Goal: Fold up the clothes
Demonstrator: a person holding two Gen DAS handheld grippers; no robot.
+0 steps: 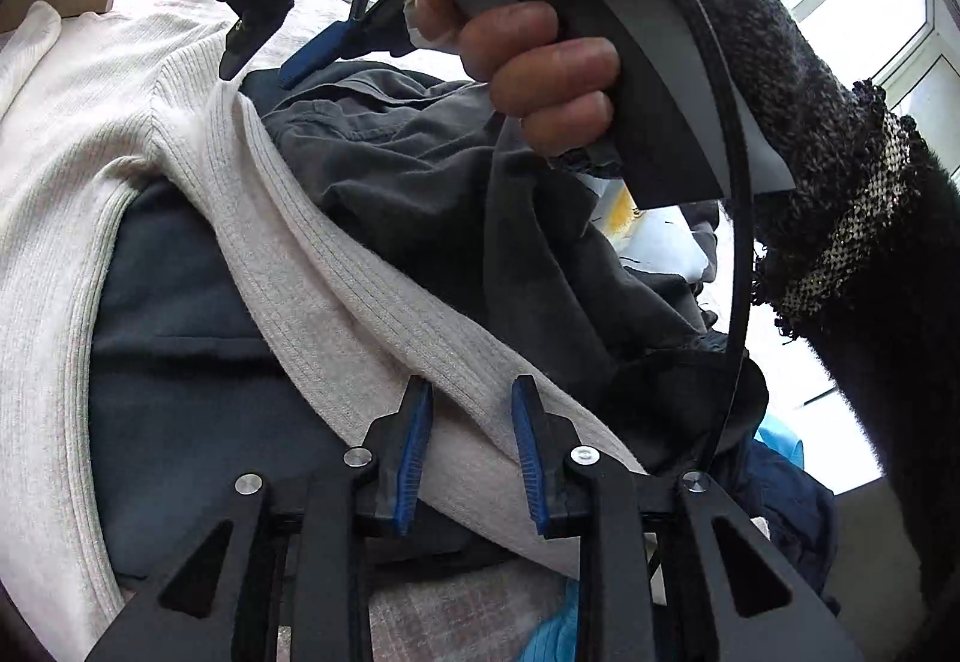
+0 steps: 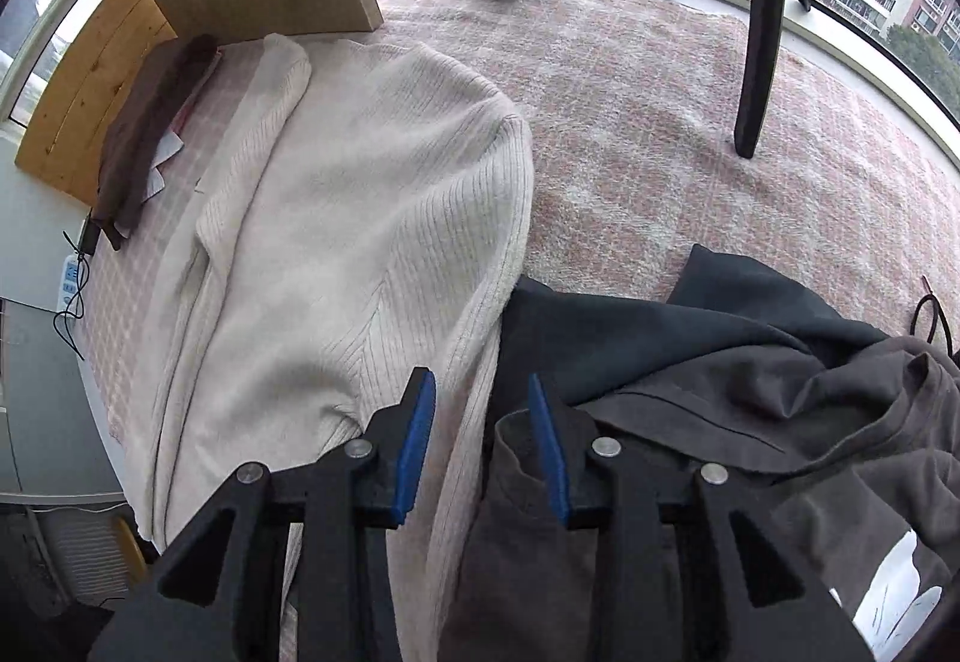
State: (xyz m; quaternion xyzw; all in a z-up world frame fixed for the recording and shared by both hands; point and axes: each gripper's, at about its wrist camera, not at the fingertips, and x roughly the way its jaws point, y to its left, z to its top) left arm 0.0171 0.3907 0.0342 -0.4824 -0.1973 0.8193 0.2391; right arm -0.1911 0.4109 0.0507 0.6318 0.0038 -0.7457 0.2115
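Both grippers, left gripper and right gripper, hover with jaws parted and empty over the cream sweater, apparently poised to pinch its edge for folding.

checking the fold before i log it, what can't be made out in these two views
- Cream sweater: its near hem is covered by the right gripper in the right wrist view.
- Dark grey garment: partly hidden by the hand in the left wrist view; type unclear.
- Light blue cloth: cut off by the left wrist view's bottom edge, behind the left gripper.
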